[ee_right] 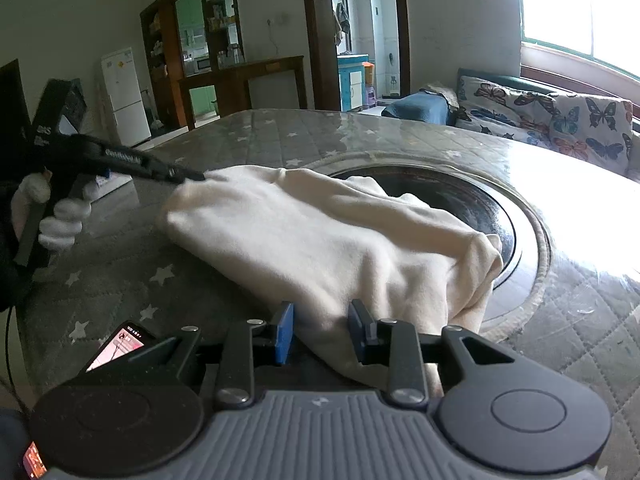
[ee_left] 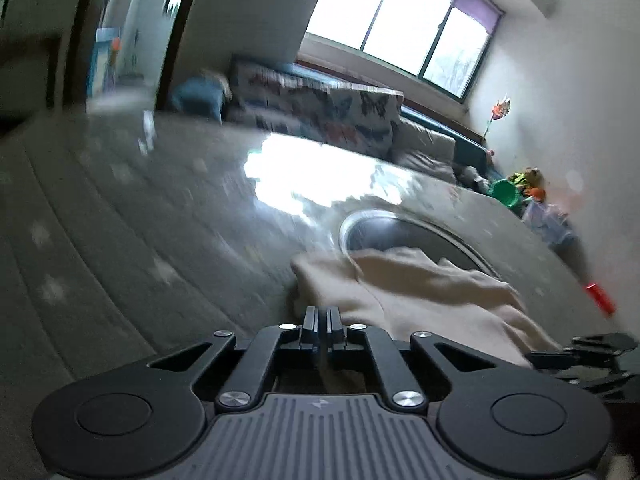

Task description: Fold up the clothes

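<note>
The cream garment [ee_right: 320, 236] is spread on the quilted table [ee_right: 580, 320], its long axis running between the two tools. One end is pinched in the closed left gripper [ee_right: 196, 177]; the other is straddled by the right gripper [ee_right: 322, 334], whose jaws are parted around the near edge.

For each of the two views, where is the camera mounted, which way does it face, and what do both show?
Left wrist: on the left gripper, facing across the table toward the window and sofa; its jaws are shut on the cream garment.
Right wrist: on the right gripper, jaws open around the garment's near edge, facing the kitchen doorway; a gloved hand shows.
Shared: garment, table, round recess, butterfly sofa cover.
</note>
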